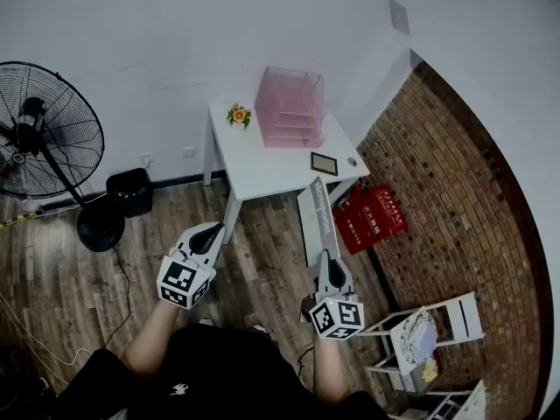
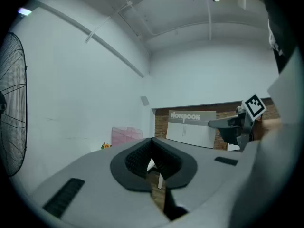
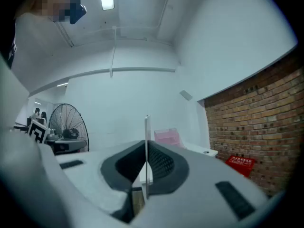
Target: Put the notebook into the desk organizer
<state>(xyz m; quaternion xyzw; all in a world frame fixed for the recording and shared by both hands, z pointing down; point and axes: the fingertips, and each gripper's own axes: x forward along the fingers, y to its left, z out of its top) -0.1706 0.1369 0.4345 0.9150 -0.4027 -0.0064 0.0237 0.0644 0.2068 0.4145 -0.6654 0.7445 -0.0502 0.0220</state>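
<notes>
A thin grey-white notebook [image 1: 317, 210] stands on edge in the air, and my right gripper [image 1: 325, 259] is shut on its lower end. The right gripper view shows it edge-on as a thin sheet [image 3: 146, 141] pinched between the dark pads. Its cover [image 2: 192, 126] faces the left gripper view, with the right gripper [image 2: 236, 125] at its right side. The pink see-through desk organizer [image 1: 290, 108] stands at the back of the white table [image 1: 262, 169], beyond the notebook. My left gripper [image 1: 210, 230] hovers over the floor left of the table, shut with nothing in it.
A small flower pot [image 1: 238, 115], a dark flat tablet [image 1: 324, 163] and a small round thing [image 1: 352, 161] lie on the table. A standing fan [image 1: 44, 129] and a black bin [image 1: 129, 191] are at the left. A brick wall [image 1: 437, 191] with a red box [image 1: 374, 215] is at the right.
</notes>
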